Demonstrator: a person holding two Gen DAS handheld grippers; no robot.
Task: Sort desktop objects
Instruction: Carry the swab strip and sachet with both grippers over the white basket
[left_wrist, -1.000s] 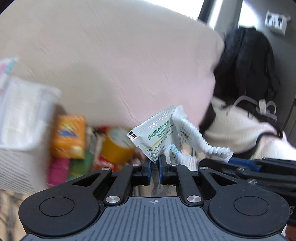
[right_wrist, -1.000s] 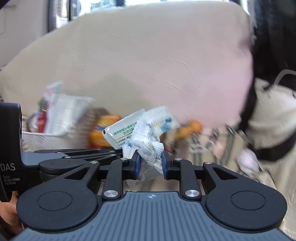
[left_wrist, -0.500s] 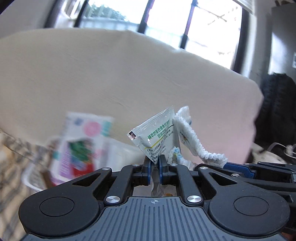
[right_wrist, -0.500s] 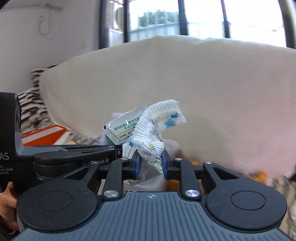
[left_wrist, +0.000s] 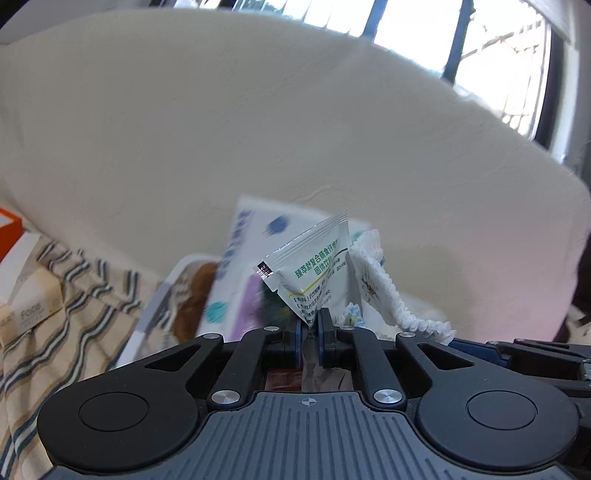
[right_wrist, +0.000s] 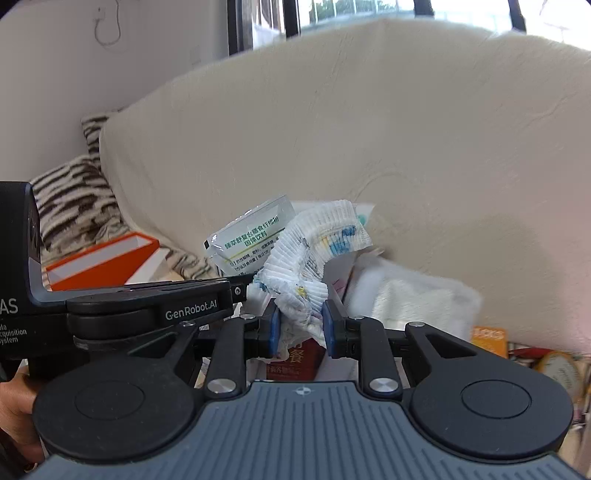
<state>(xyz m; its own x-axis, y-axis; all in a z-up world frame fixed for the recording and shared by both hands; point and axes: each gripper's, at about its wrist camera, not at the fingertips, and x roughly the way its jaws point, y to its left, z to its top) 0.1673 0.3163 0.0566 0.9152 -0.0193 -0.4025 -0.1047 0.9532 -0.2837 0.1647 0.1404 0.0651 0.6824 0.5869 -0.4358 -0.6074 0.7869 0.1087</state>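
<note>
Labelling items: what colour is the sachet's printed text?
Green on the white sachet; clearest in the left wrist view.

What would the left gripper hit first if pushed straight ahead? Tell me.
Probably the blurred white packet right behind the sachet that the left gripper is clamping; the cream sofa back lies beyond it. Depth is hard to judge through this lens.

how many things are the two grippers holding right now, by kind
white sachet with green print, clamped in the left gripper: 1
crumpled white ruffled wrapper, clamped in the right gripper: 1
total: 2
</note>
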